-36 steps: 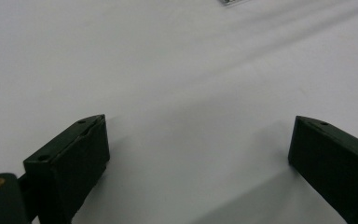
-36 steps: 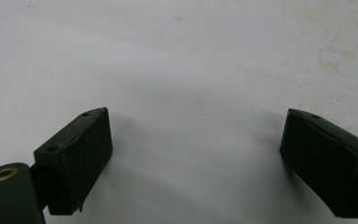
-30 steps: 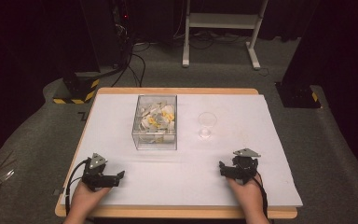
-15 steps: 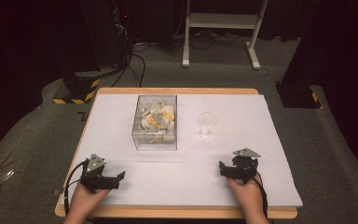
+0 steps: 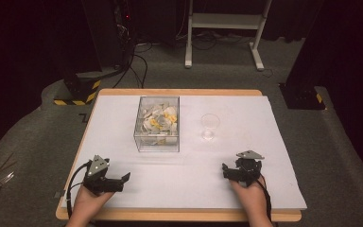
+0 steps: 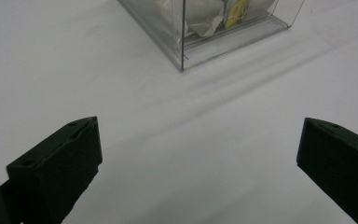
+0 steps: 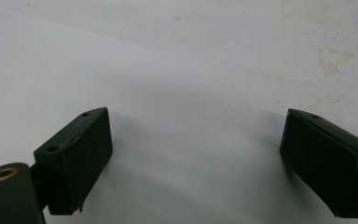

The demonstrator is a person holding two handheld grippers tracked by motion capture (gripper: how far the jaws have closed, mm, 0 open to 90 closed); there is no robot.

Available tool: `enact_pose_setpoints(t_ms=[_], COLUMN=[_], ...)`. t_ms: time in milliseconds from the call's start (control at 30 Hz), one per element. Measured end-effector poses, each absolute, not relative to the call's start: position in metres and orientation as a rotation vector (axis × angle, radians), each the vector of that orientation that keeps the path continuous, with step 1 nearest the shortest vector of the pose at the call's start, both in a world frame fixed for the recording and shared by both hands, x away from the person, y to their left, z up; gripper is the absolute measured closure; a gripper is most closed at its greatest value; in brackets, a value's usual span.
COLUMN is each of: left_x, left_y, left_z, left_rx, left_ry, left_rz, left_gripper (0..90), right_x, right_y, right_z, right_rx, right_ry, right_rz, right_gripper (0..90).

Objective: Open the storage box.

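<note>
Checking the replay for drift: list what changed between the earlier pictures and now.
The left claw has just been opening; its jaws stand wide over bare white cloth with nothing between them, and it has lifted slightly. The right claw, the clear box of packets and the glass stayed put.

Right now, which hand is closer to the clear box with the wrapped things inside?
Left, probably. The left gripper sits nearer the clear box, its jaws open and aimed toward it. The right gripper sits nearer the glass.
</note>
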State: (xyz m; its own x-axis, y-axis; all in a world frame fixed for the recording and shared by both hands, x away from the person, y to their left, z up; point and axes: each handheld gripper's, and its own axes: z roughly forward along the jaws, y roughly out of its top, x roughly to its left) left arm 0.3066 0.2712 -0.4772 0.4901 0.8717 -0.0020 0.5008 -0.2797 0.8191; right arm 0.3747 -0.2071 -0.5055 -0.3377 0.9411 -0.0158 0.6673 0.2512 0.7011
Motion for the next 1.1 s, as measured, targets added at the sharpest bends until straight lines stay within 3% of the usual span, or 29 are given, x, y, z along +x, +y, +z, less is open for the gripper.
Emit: enact_pose_setpoints(t_ms=[1100], left_x=[0.316], left_y=[0.241], left_z=[-0.452], left_rx=[1.939], left_ry=[1.038], left_rz=[0.546], left_gripper=[0.6], right_x=[0.375], right_y=[-0.207], right_z=[-0.505], right_rx=[1.465], right_ry=[2.094], right_rz=[0.845], right_gripper=[9.0])
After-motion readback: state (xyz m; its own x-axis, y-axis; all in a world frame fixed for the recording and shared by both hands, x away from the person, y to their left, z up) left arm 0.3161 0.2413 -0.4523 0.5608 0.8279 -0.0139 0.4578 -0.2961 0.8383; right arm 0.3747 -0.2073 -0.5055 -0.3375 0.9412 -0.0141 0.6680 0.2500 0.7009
